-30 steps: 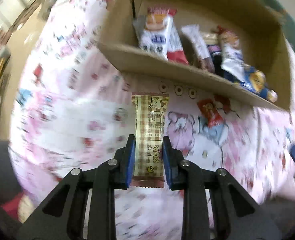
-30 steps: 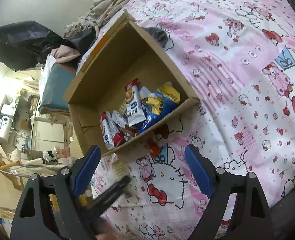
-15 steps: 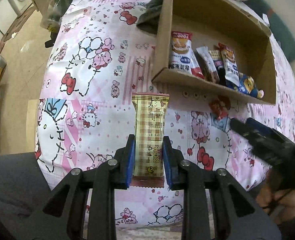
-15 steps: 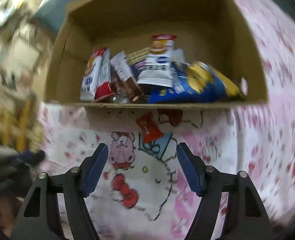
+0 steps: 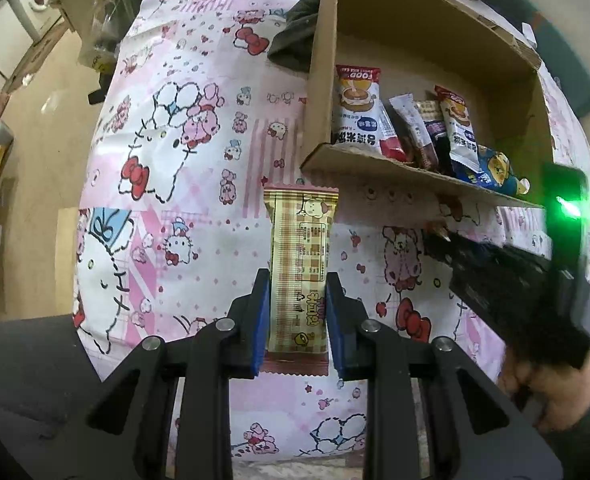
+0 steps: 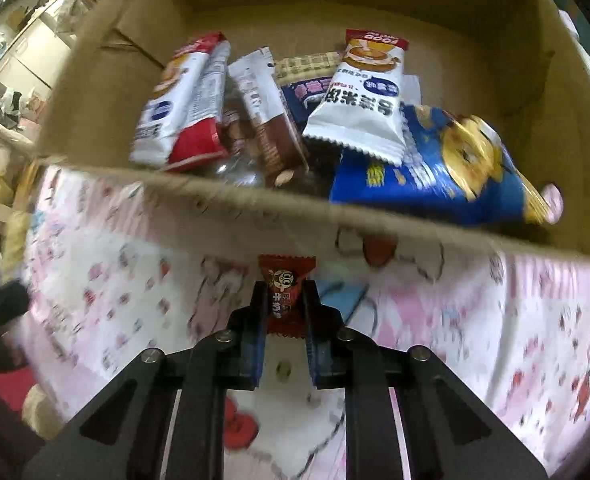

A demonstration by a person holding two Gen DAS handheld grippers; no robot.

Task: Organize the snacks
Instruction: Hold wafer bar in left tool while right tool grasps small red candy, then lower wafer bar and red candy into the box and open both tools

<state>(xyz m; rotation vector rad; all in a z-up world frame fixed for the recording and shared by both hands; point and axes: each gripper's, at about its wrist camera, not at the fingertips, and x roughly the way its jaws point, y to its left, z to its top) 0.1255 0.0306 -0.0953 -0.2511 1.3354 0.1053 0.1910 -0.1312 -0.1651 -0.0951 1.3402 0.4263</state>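
While clamped between right gripper (image 6: 283, 312) pads, red candy (image 6: 286, 292), left gripper (image 5: 297, 312) pinching plaid bar (image 5: 300, 268).

Both claws point steeply down. The left claw (image 5: 297, 312) is clamped on a long wrapper. The right claw (image 6: 285, 316) has just closed its jaws on a small packet; a bare hand (image 5: 551, 392) carries it.

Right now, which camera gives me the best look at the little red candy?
The right wrist view. The red candy sits centred and close between the right gripper, whose jaws have just closed on it, with its printed face showing. In the left wrist view it is all but hidden behind the right gripper, just below the cardboard box.
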